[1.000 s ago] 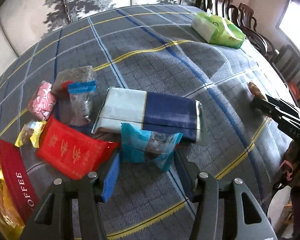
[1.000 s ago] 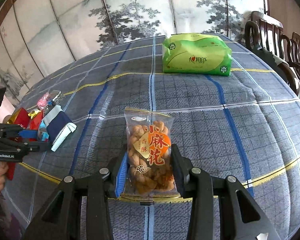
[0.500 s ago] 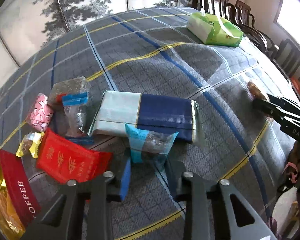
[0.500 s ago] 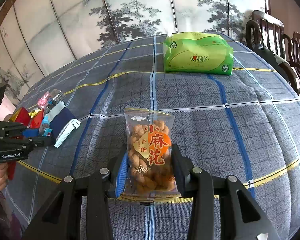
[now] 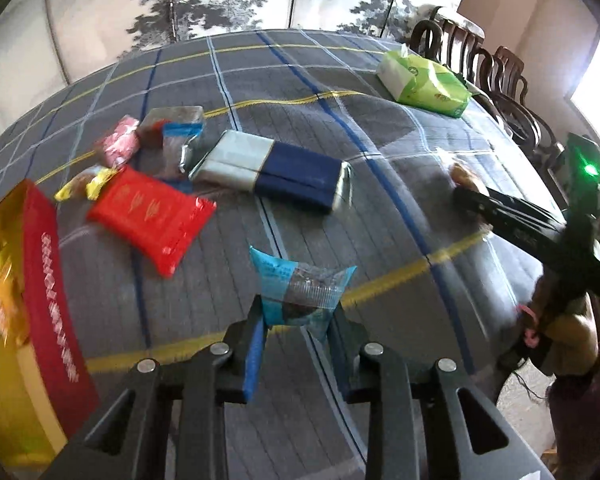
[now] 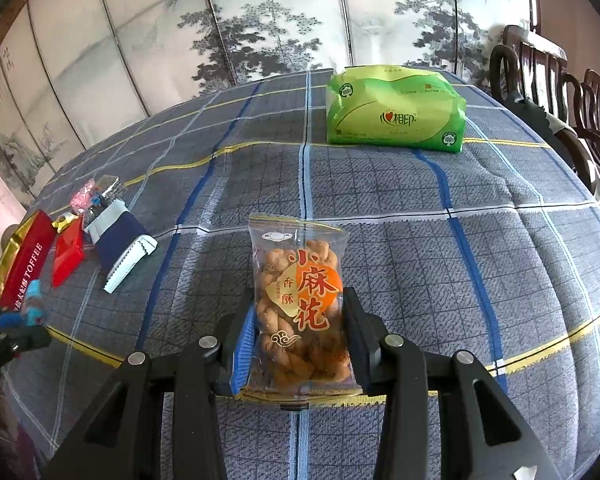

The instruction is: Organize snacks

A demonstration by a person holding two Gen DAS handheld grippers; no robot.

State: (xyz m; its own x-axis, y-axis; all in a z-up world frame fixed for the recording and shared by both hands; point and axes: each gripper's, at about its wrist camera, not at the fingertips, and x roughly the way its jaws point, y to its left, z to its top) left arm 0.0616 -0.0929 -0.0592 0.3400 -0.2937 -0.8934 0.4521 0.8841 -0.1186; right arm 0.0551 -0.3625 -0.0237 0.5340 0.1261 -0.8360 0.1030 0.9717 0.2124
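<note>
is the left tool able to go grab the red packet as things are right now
Probably not yet. The left tool is shut on the blue snack packet, so its jaws are full. The red packet lies uncovered on the tablecloth, with open cloth between; it must release the blue one first.

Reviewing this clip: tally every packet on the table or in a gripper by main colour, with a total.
Red: 2, red snack packet, toffee box
Blue: 3, held blue packet, blue-topped clear packet, navy and white pack
Pink: 1
Yellow: 1
Green: 1, tissue pack
Orange: 1, twist snack bag
Silver: 1
Total: 10
</note>
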